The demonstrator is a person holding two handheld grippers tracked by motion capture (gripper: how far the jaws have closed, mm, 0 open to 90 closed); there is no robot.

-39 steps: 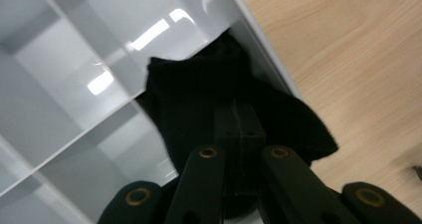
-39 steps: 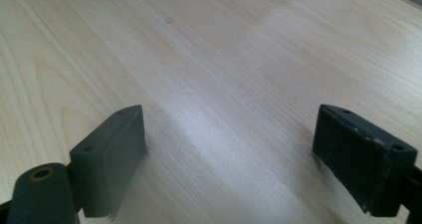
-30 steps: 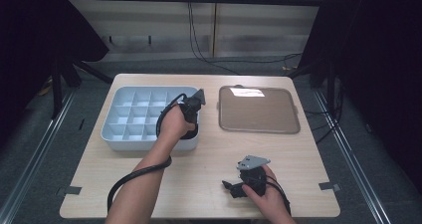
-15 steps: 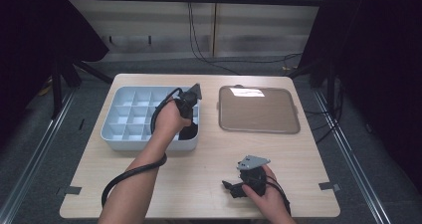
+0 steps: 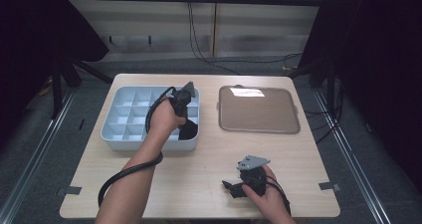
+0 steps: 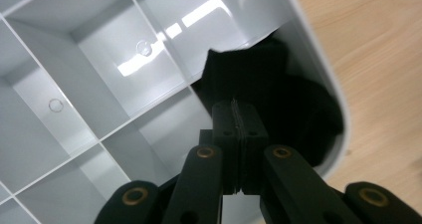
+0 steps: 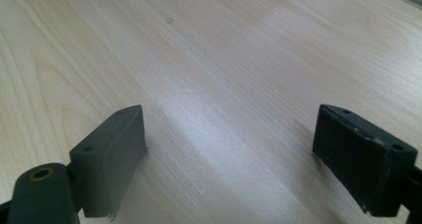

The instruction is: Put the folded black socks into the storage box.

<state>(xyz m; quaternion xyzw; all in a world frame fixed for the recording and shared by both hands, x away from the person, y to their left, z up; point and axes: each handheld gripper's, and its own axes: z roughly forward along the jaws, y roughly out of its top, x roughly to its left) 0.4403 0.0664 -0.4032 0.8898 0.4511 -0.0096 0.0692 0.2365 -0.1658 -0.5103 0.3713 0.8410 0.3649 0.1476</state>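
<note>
presently: left tool (image 6: 238,134), jaws clenched with nothing visibly between them, above the near right corner cell of the grey tray (image 5: 115,137), where a black cloth (image 6: 293,109) lies bunched. right tool (image 7: 239,159), jaws released, resting on the counter (image 5: 199,179). step judged: cloth placed in the cell. next: lift the left tool clear.

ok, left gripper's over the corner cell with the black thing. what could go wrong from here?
1. The left gripper has its jaws shut above the black cloth-like item; whether it grips any of it can't be told, so a lift may come up empty.
2. The item bulges against the divider tray's rim and could snag or spill out.
3. The light tray might shift.
</note>
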